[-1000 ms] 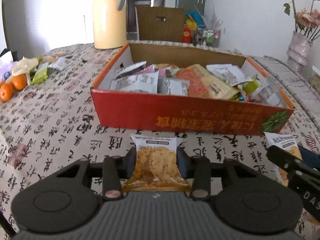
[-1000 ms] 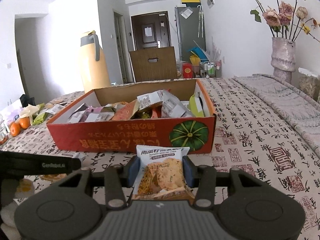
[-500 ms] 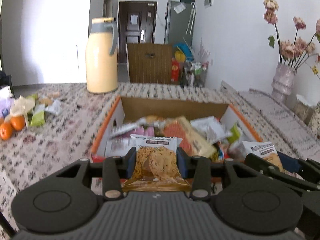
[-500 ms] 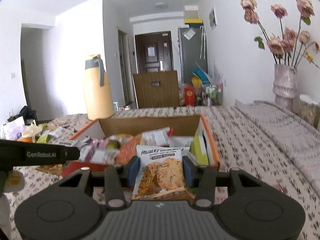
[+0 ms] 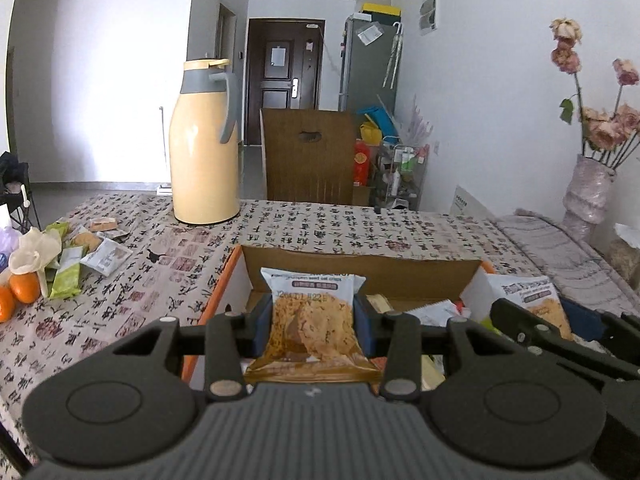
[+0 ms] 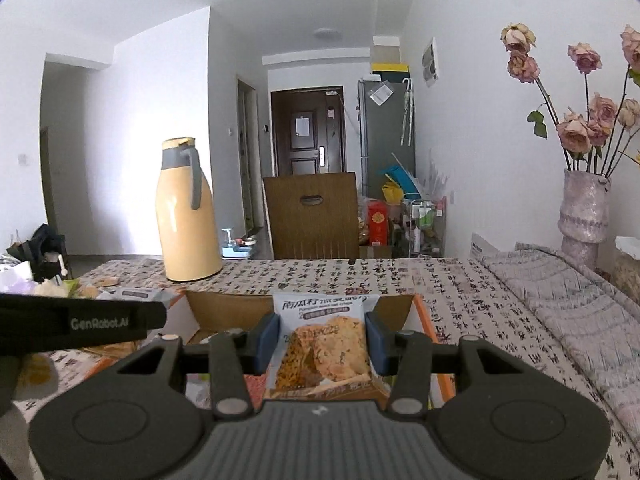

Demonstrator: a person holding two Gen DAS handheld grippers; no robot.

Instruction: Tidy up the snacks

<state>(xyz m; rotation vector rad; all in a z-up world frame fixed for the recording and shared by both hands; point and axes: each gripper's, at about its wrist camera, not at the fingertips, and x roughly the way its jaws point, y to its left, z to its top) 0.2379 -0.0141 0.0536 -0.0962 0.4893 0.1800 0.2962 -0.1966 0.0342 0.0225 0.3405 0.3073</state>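
My left gripper (image 5: 313, 318) is shut on a cracker packet (image 5: 312, 320) with a white top, held above the near part of the open orange cardboard box (image 5: 360, 266). My right gripper (image 6: 322, 344) is shut on a second cracker packet (image 6: 326, 344), also held over the box (image 6: 224, 306), toward its right side. The right gripper and its packet (image 5: 532, 304) show at the right of the left wrist view. The left gripper's arm (image 6: 76, 322) crosses the left of the right wrist view. Several snack packets lie inside the box, mostly hidden by the grippers.
A tall yellow thermos jug (image 5: 204, 152) stands on the patterned tablecloth behind the box. Loose snack packets (image 5: 88, 250) and oranges (image 5: 24, 288) lie at the table's left. A wooden chair (image 5: 310, 156) stands at the far edge. A vase of dried roses (image 6: 584, 212) stands at right.
Both grippers have risen and moved forward with their packets, from in front of the box's red front wall to above its inside. Both stay shut.
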